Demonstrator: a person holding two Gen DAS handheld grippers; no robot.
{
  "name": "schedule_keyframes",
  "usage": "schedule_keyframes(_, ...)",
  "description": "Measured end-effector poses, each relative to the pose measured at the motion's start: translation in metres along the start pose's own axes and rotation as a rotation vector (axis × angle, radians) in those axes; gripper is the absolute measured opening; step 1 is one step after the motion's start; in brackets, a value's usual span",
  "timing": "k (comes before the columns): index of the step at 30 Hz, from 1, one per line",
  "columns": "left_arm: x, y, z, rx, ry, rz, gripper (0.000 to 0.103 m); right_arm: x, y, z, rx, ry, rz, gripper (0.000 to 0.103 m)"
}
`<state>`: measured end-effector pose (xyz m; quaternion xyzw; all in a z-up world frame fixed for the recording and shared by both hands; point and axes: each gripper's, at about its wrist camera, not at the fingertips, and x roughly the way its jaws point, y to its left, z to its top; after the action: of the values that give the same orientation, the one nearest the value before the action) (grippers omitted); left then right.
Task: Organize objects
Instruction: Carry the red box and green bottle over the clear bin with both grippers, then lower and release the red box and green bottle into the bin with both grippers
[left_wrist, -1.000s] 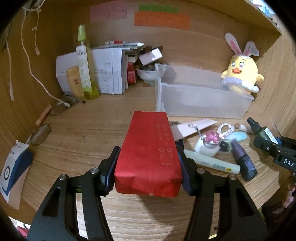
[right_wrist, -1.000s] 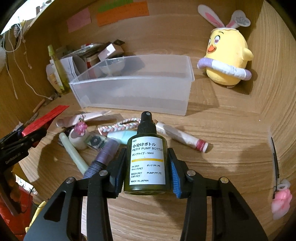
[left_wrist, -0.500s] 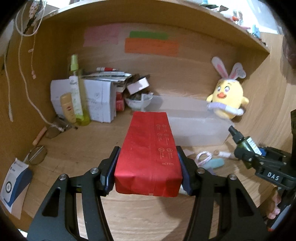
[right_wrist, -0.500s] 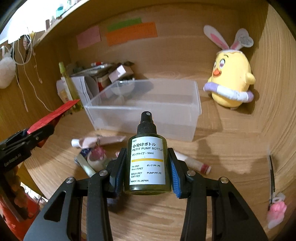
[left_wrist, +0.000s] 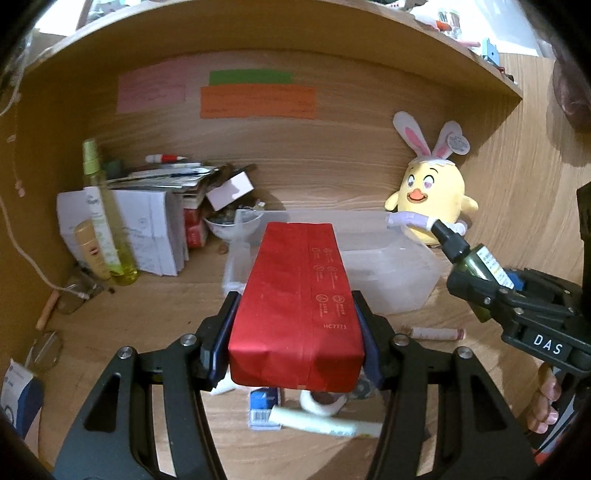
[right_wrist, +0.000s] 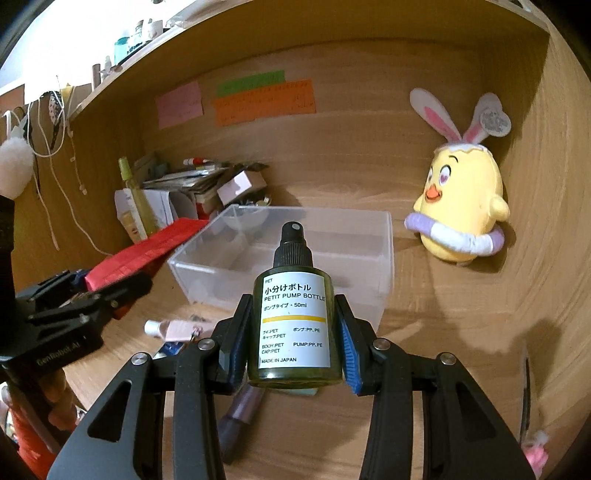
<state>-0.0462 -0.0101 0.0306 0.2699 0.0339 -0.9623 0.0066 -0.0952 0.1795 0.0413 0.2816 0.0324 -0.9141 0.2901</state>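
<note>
Both hand-held grippers have risen since a second ago, so the clutter on the bench (left_wrist: 155, 332) now sits lower in each view and the clear plastic bin (right_wrist: 295, 258) lies ahead of them. Neither grip has changed. Left hand-held gripper (left_wrist: 295, 341): jaws about half open, pads pressed on the two long sides of a red wrapped box (left_wrist: 295, 310), held in the air over the small items near the bench's front edge. Right hand-held gripper (right_wrist: 293, 349): jaws set narrower, blue pads clamped on a small dark-green pump bottle (right_wrist: 293, 321) with a white label, nozzle pointing away toward the bin. A yellow chick plush (right_wrist: 460, 214) stands by the bench's back right corner.
</note>
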Motion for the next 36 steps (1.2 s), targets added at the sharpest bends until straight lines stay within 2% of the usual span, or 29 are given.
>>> schedule_keyframes(6,0.017,-0.004,0.017,0.002,0.009,-0.007,0.057,0.017,-0.010,0.016,-0.015,-0.008,-0.001,0.038)
schedule_keyframes(11,0.025,-0.003,0.032,-0.006,0.006,-0.013,0.057,0.035,-0.020,0.028,-0.031,-0.006,-0.081,0.038)
schedule_keyframes(20,0.045,0.001,0.059,-0.016,0.010,-0.005,0.057,0.065,-0.037,0.051,-0.017,0.034,-0.062,0.038)
schedule_keyframes(30,0.098,0.013,0.070,-0.021,0.105,0.028,0.057,0.093,-0.034,0.071,-0.042,0.071,-0.037,0.038)
schedule_keyframes(36,0.124,0.017,0.066,-0.017,0.167,0.021,0.057,0.113,-0.033,0.067,-0.062,0.118,-0.043,0.038)
